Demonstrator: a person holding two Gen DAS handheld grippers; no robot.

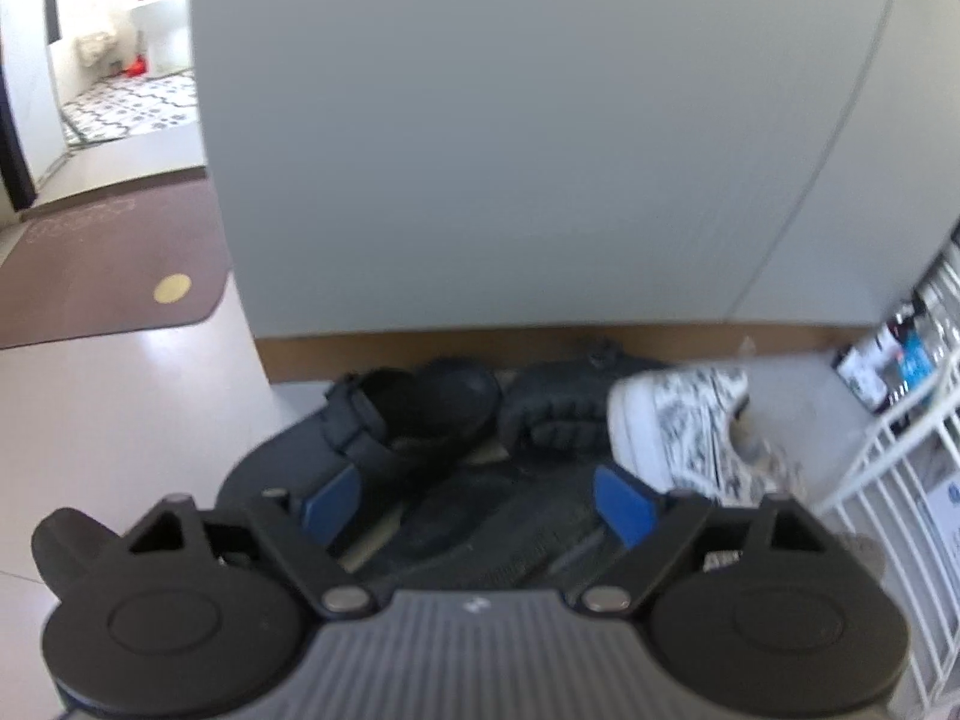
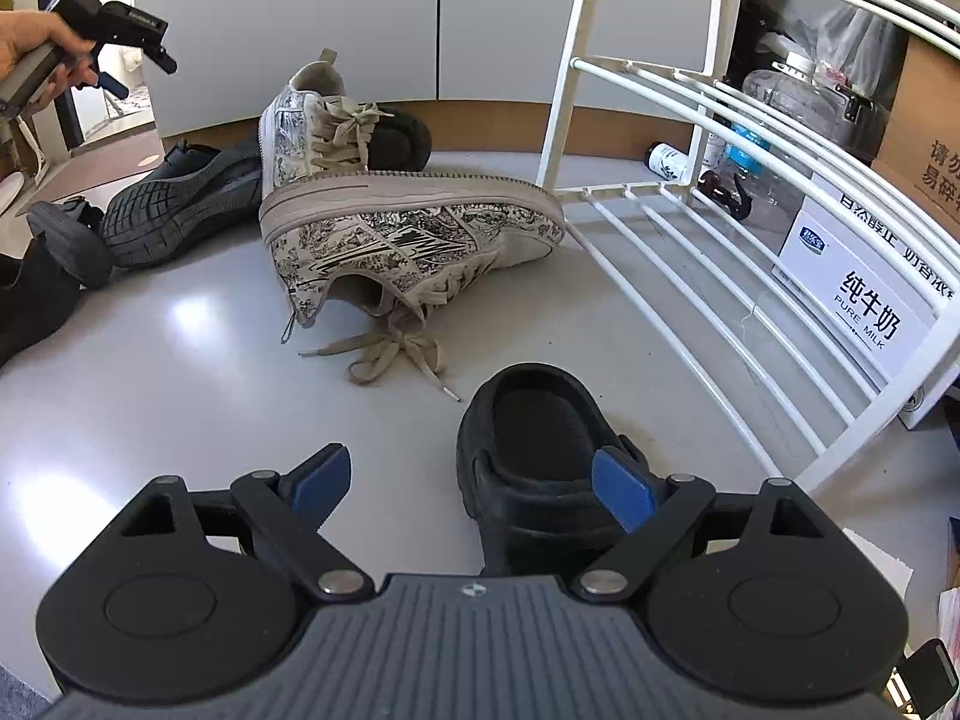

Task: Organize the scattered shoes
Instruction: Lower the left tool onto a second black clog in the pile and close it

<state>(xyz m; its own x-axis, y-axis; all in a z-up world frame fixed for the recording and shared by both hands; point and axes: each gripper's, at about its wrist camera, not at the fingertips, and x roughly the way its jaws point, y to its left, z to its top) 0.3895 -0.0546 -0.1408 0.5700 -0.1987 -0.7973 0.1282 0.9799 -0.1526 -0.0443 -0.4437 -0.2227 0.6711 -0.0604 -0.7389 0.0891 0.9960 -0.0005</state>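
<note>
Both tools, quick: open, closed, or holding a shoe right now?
Left tool: open, empty, above the black sandal.
Right tool: open, holding nothing; the black clog lies under its right side.

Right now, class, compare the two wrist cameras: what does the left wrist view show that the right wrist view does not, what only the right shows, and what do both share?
Only the left wrist view: the brown doormat with a yellow dot and the patterned tile floor beyond the doorway.
Only the right wrist view: the white milk carton box, the clear plastic water bottle and the black slip-on clog near the open right hand-held gripper.
Both: the white sneaker with black comic print, the white wire shoe rack and the pale grey cabinet doors.
</note>
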